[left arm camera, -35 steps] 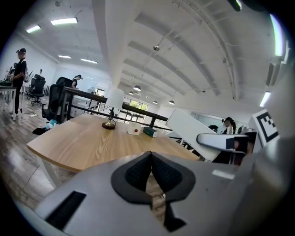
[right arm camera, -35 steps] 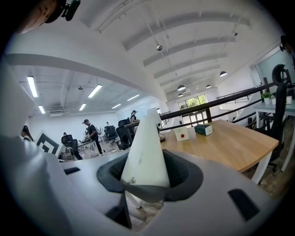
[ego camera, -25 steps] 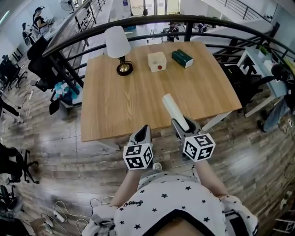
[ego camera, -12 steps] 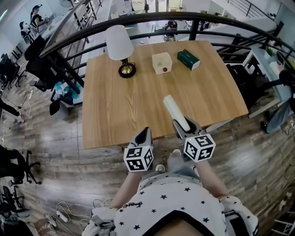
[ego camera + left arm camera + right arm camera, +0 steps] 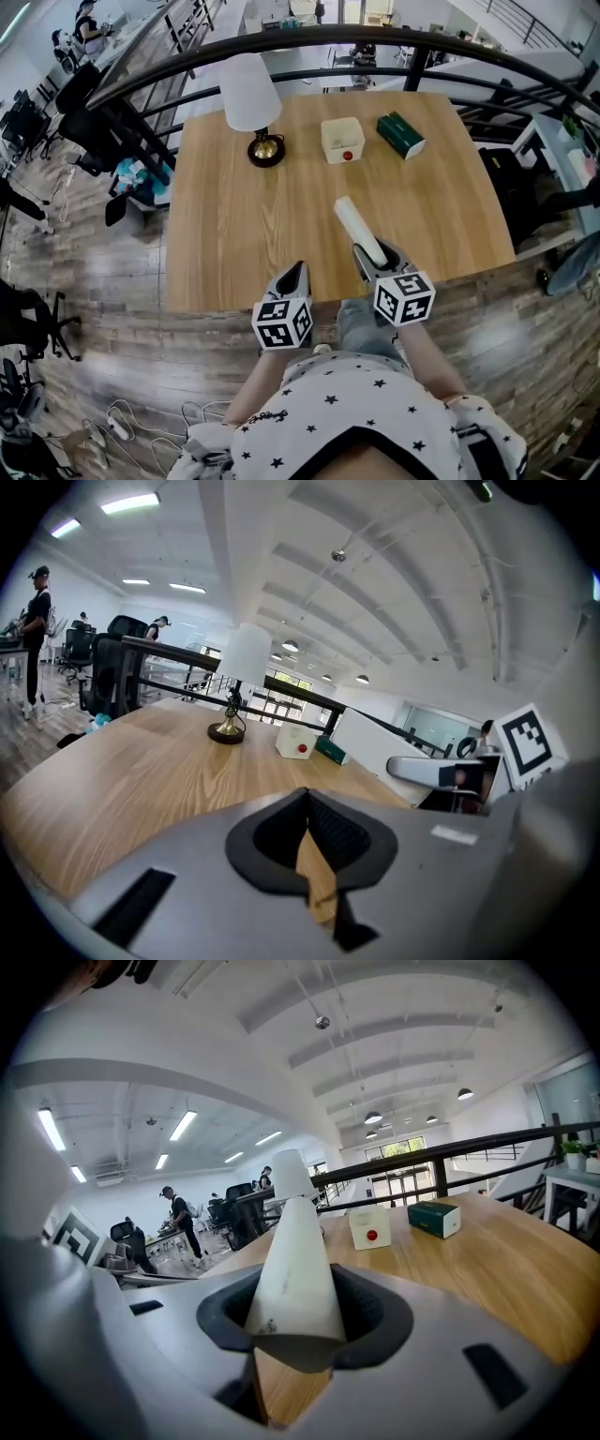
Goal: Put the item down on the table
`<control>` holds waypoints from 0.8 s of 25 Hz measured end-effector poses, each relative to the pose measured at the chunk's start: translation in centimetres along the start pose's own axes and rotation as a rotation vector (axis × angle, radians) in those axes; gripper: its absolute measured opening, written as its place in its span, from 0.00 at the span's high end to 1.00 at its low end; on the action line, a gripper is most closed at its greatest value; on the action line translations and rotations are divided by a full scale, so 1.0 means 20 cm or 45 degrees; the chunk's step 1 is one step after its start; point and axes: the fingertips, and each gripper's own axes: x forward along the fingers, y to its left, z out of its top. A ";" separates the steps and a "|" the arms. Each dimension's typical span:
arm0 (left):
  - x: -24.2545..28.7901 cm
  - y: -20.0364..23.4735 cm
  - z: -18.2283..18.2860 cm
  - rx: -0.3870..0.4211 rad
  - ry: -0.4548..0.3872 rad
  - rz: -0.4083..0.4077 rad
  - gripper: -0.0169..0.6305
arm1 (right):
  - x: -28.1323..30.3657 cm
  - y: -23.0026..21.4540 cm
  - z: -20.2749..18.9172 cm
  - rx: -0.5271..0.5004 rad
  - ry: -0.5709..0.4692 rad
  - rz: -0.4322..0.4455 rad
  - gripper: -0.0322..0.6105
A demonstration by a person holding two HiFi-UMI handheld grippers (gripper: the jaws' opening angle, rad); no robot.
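The smooth white cylinder (image 5: 359, 228) sticks out from the gripping right hand-held gripper (image 5: 375, 261) over the near edge of the pale wood-grain worktop (image 5: 244, 234), the left hand-held gripper (image 5: 292, 277) clenched empty beside it, while a white rounded box (image 5: 342, 141) with a red dot, a dark green carton (image 5: 400, 135) and a white-shaded, brass-footed lamp (image 5: 253, 103) stand far off.

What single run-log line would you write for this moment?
left hand-held gripper: shut, empty | right hand-held gripper: shut on white roll | white roll: over table, not yet down
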 end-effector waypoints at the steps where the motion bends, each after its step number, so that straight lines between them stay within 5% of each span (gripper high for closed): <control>1: 0.03 0.00 0.01 -0.003 -0.003 0.003 0.95 | 0.03 -0.02 0.00 -0.007 0.010 0.004 0.71; 20: 0.38 0.12 0.00 -0.057 0.077 0.093 0.95 | 0.54 -0.41 -0.28 -0.090 0.281 -0.025 0.71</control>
